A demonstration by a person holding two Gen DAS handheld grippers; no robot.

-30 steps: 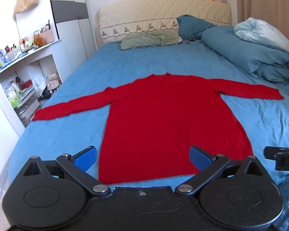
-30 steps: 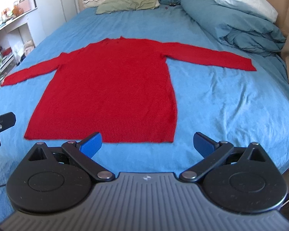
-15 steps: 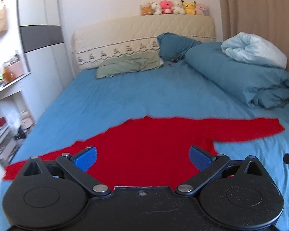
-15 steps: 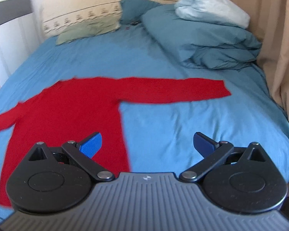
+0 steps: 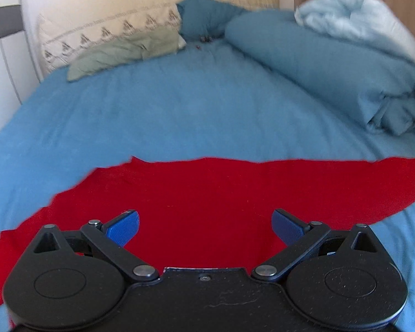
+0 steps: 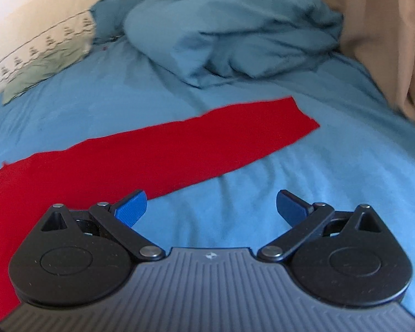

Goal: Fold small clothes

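A red long-sleeved sweater (image 5: 207, 193) lies flat on the blue bed sheet (image 5: 179, 116). My left gripper (image 5: 204, 228) is open and empty, low over the sweater's upper body, near the neckline. In the right wrist view the sweater's right sleeve (image 6: 207, 138) stretches out to the right, its cuff toward the curtain. My right gripper (image 6: 210, 209) is open and empty, over bare sheet just in front of that sleeve, its left pad (image 6: 131, 209) at the sleeve's near edge.
A rolled blue duvet (image 5: 332, 72) with a pale blue blanket (image 5: 359, 19) on top lies at the back right. A green pillow (image 5: 124, 52) and a blue pillow (image 5: 204, 13) lean on the cream headboard (image 5: 152, 5). A beige curtain (image 6: 387, 41) hangs at the right.
Both grippers have moved forward and down from the sweater's hem toward its shoulders. The right one has swung right toward the right sleeve. Both stay open.
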